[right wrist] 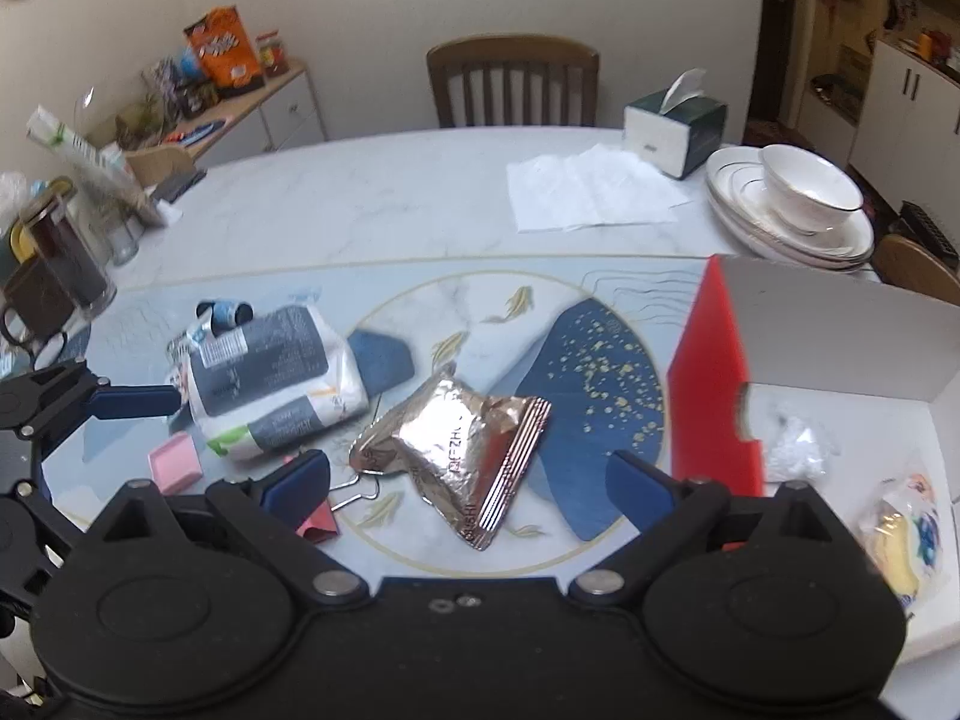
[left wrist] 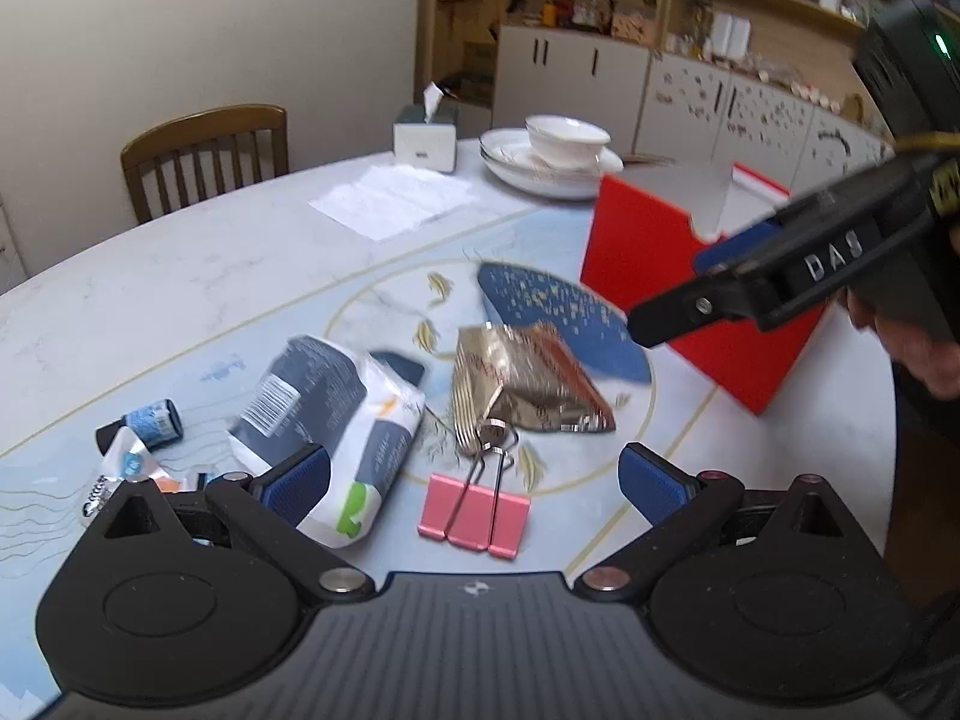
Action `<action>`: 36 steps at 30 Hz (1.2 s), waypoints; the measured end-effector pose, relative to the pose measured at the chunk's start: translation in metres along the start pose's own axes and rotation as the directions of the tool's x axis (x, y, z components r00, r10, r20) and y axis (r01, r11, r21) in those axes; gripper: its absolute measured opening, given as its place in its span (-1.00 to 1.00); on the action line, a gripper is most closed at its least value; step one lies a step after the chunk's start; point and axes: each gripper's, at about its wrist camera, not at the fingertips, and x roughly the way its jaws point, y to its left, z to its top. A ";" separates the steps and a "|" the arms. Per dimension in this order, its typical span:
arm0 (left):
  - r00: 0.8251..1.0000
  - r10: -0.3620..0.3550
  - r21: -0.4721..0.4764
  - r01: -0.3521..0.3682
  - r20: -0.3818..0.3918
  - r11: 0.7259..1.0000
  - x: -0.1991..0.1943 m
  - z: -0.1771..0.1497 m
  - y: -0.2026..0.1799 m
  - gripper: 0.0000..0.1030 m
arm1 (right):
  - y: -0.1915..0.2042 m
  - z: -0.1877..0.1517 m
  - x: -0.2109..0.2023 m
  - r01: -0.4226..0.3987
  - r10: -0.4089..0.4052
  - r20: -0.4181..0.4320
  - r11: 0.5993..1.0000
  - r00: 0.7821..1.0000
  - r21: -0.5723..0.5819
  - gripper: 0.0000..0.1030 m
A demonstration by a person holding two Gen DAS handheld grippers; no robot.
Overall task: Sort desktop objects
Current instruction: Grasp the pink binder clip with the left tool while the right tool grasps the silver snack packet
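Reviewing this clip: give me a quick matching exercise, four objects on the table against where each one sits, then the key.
Things:
1. binder clip
2. foil packet
3. bowl
4. tissue box

Places:
A. stacked on white plates
B. far side of the table, beside flat sheets of paper
C. middle of the table's round design
D. nearest the left gripper, handles pointing toward the packet

Pairs: 1-D, 2-C, 3-A, 4-B
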 end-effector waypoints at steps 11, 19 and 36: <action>0.997 -0.037 0.071 0.041 -0.066 0.997 0.034 -0.012 -0.007 0.98 | 0.004 0.004 0.040 0.018 -0.023 -0.064 0.996 0.998 -0.089 0.90; 0.992 -0.057 0.113 0.070 -0.115 0.991 0.052 -0.015 -0.013 0.92 | 0.003 0.009 0.062 0.008 -0.015 -0.098 0.998 0.995 -0.069 0.90; 0.985 -0.064 0.107 0.082 -0.158 0.991 0.068 -0.021 -0.008 0.74 | -0.002 0.031 0.109 0.100 -0.078 -0.161 0.985 0.984 0.138 0.94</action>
